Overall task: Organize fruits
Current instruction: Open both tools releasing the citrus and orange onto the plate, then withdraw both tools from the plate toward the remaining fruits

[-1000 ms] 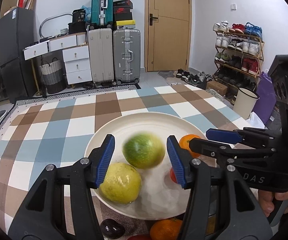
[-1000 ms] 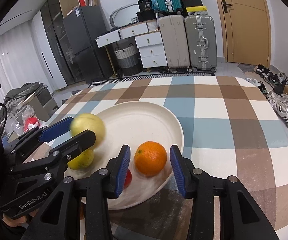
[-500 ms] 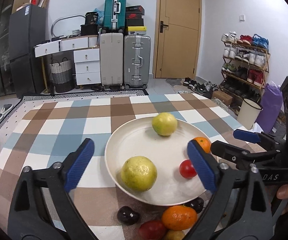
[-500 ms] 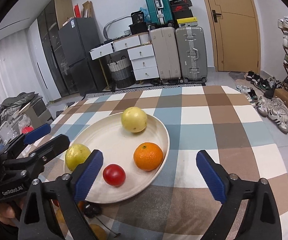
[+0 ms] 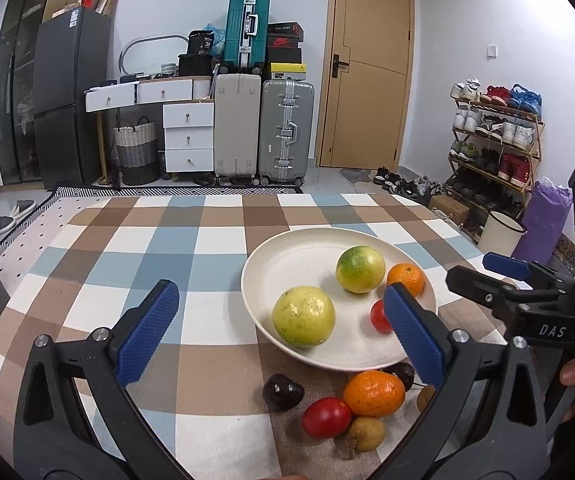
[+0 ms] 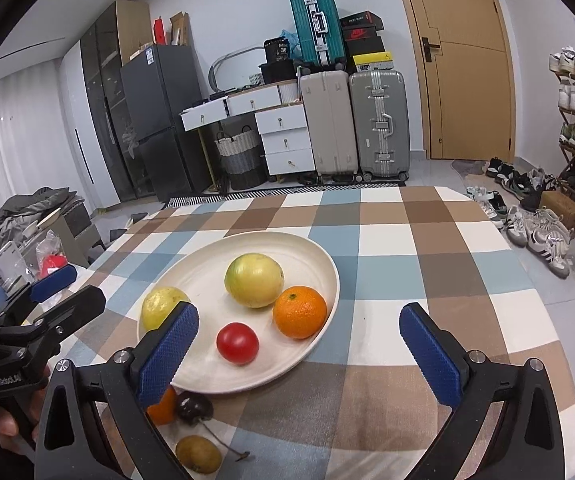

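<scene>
A cream plate (image 5: 287,264) (image 6: 203,272) on the checked tablecloth holds a yellow guava (image 5: 303,322) (image 6: 159,312), a green-yellow fruit (image 5: 360,269) (image 6: 253,280), an orange (image 5: 405,279) (image 6: 299,311) and a red tomato (image 5: 379,316) (image 6: 237,343). Loose in front of the plate lie a dark cherry (image 5: 282,391) (image 6: 193,408), a red tomato (image 5: 326,417), an orange (image 5: 373,394) (image 6: 161,408) and a brown longan (image 5: 365,434) (image 6: 198,454). My left gripper (image 5: 279,334) and right gripper (image 6: 297,346) are both open, empty and pulled back above the near table.
Suitcases (image 5: 263,132), white drawers (image 5: 187,136) and a dark fridge (image 5: 67,92) stand behind the table. A shoe rack (image 5: 495,136) and a white bin (image 5: 501,232) are at the right. The checked tablecloth (image 5: 147,248) stretches left of the plate.
Both grippers opened wide and drew back from the plate. The green-yellow fruit left my left gripper and rolled to rest beside the orange that my right gripper released.
</scene>
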The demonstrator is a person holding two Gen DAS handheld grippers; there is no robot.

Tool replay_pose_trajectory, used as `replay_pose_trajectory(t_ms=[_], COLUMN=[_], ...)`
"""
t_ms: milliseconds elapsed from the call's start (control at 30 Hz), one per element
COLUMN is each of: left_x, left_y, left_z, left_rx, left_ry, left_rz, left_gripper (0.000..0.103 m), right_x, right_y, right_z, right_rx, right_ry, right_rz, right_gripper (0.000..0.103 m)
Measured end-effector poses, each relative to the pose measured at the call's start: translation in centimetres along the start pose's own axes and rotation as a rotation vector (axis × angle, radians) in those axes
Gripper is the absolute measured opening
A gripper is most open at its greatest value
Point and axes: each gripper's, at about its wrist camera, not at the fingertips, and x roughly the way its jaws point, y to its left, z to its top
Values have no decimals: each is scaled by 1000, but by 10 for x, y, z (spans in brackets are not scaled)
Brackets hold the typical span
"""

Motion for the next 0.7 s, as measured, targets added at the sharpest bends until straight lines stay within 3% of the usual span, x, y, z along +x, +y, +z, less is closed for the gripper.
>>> replay_pose_trajectory(t_ms=[700], left_x=[-44], left_y=[7], left_z=[-17], left_rx=[-17], left_ry=[-10], left_rz=[-11], left_gripper=[102], right_x=[-42], right_y=[1], right_z=[-24], right_rx=[50], right_ry=[-11], right_rz=[22], right_gripper=[102])
